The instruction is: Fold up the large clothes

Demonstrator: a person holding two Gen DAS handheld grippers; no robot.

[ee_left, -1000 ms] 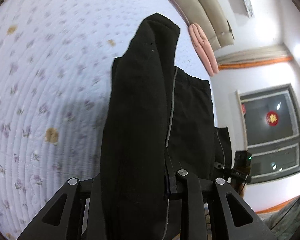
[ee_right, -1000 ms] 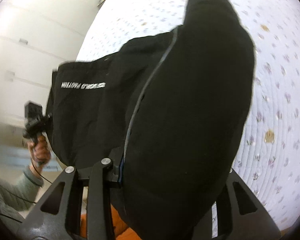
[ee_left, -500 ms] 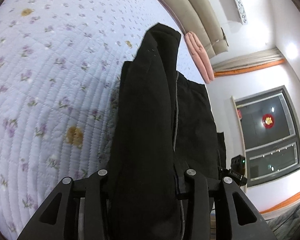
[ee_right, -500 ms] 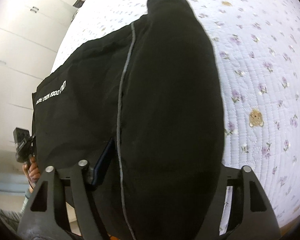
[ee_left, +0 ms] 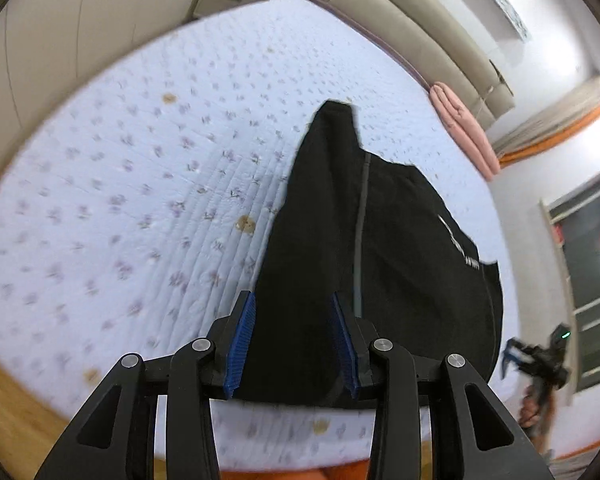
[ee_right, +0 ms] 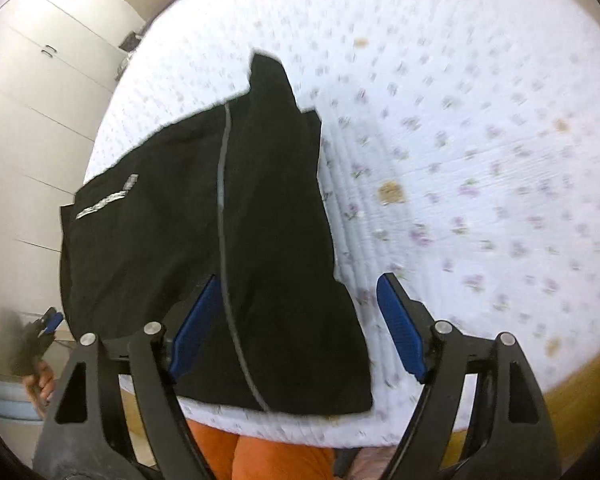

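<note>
A large black garment with a grey seam stripe and white lettering lies folded on the bed near its front edge; it also shows in the right wrist view. My left gripper is open and empty, its blue pads apart just above the garment's near edge. My right gripper is open and empty too, with its blue pads wide apart over the garment's near corner. In the left wrist view the right gripper appears at the far right.
The bed has a pale quilted cover with small flowers. A beige headboard and a folded pink blanket are at the far end. White wardrobes stand to one side. The wooden bed frame edges the mattress.
Both grippers have opened and let go of the black garment, which now lies on the bed. Both have pulled back and risen from it.
</note>
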